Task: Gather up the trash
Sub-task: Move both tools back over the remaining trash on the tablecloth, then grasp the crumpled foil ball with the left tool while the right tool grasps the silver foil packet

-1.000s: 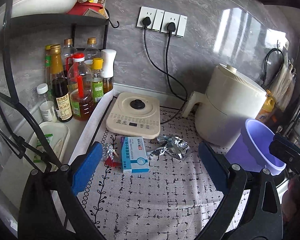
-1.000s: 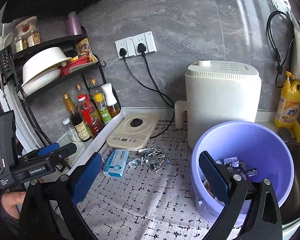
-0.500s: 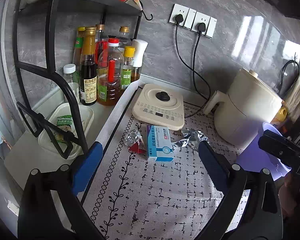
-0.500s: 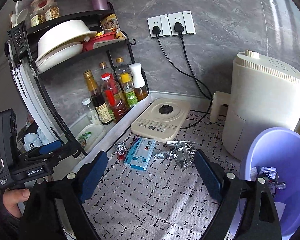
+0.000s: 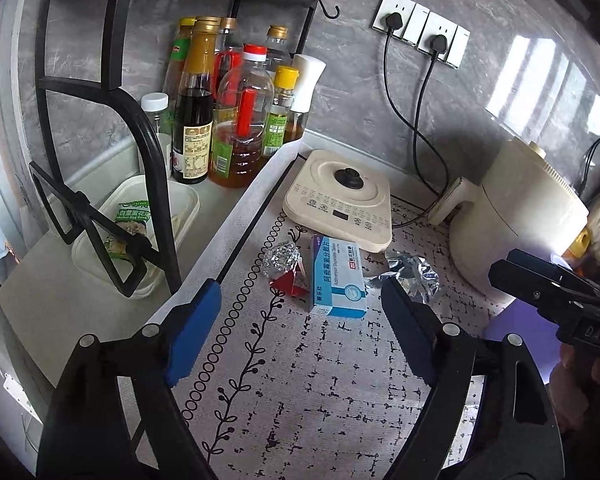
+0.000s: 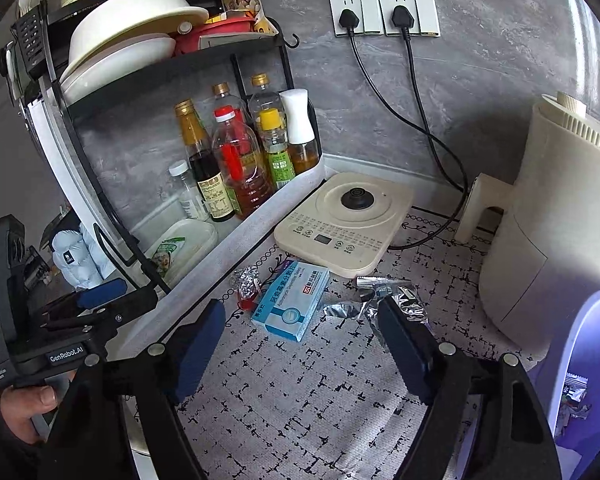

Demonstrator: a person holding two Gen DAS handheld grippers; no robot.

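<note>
The blue-and-white cardboard medicine box (image 5: pixel 337 280) lies flat on the patterned white counter mat (image 5: pixel 320 392), just in front of the cream induction hob base (image 5: pixel 340 200); it is judged light and stiff but crushable, best taken across its two long side walls. Just beside it on the rack side, the small crumpled foil ball (image 5: pixel 280 258) touches a red wrapper scrap (image 5: pixel 290 282); on the other side lies the flattened silver foil packet (image 6: pixel 380 300). Both foils are judged feather-light, soft and slippery, best pinched at a raised crease. The left gripper (image 5: pixel 300 340) and the right gripper (image 6: pixel 308 344) hover above the mat with jaws closing and nothing between their pads. The woven mat appears to offer grip but may ruck under a scraping finger. The purple plastic bin (image 6: pixel 580 340), already holding wrappers, stands at the right beside the cream air fryer (image 6: pixel 548 220). A black wire rack (image 6: pixel 100 184) of sauce bottles (image 6: pixel 236 168) crowds the left, and two black cords (image 6: pixel 420 120) run from the grey wall.
</note>
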